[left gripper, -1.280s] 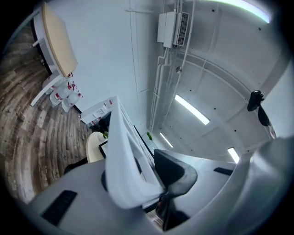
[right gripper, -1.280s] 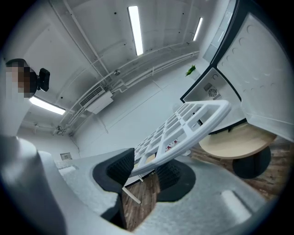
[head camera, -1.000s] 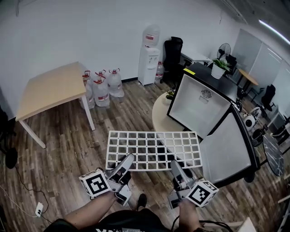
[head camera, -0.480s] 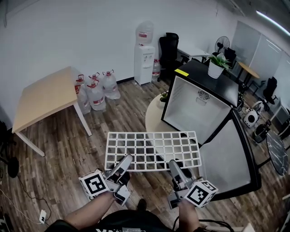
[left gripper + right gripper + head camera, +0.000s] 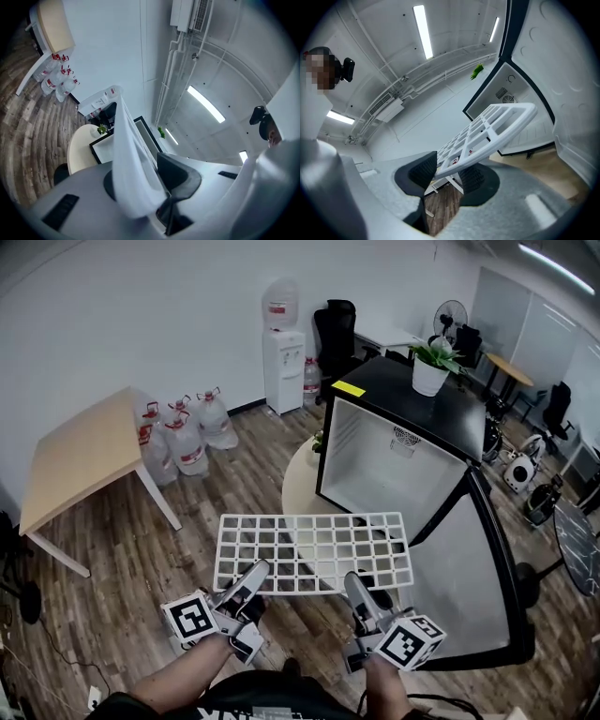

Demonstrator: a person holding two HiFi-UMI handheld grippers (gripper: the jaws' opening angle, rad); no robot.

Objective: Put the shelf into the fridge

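Since a second ago the open fridge point(image 5: 380, 474) has drawn nearer and slid left in the head view, so the far edge of the white grid shelf point(image 5: 314, 552) now lies just before its lower front. Nearest, the left gripper point(image 5: 255, 570) angles inward and the right gripper point(image 5: 352, 579) points almost straight ahead, both roughly level, each clamped on the shelf's near rim and carrying it flat in the air. Beyond, the fridge door point(image 5: 464, 568) stands swung wide to the right and a potted plant point(image 5: 429, 367) sits on top.

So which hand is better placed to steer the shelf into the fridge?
Right, probably. The left gripper and right gripper both hold the shelf, but the right one is at the end nearer the open fridge.
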